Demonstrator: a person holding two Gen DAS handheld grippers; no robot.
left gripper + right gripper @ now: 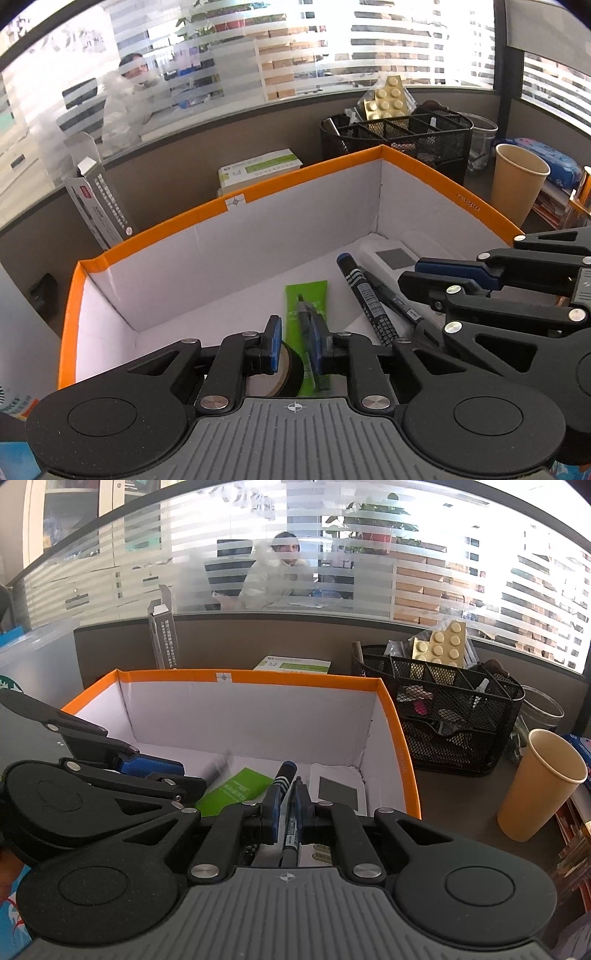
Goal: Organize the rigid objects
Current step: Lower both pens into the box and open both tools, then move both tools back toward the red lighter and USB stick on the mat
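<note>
1. An orange-rimmed cardboard box with white inner walls (258, 236) sits on the grey desk; both grippers reach down into it from its near side.
2. The left gripper (293, 345) has its blue-padded fingers (274, 343) close together around a slim dark pen (305, 321); whether they actually press on it cannot be told; the pen lies on a flat green sachet (308, 295) on the box floor, and a roll of dark tape (291, 369) sits just under the left finger.
3. The right gripper (287, 808) is closed on a thin dark pen (291, 823), which runs between its blue pads; a thicker black marker with a blue cap (283, 777) lies just beside it on the left.
4. In the left wrist view that marker (364, 295) lies right of the sachet, pointing far-left, with the right gripper over its near end.
5. A white device with a grey square panel (338, 788) rests at the box's right side, just right of the pens.
6. Beyond the box's right corner stands a black mesh desk organiser (454, 716); a tan paper cup (539, 782) stands well right of the box.
</note>
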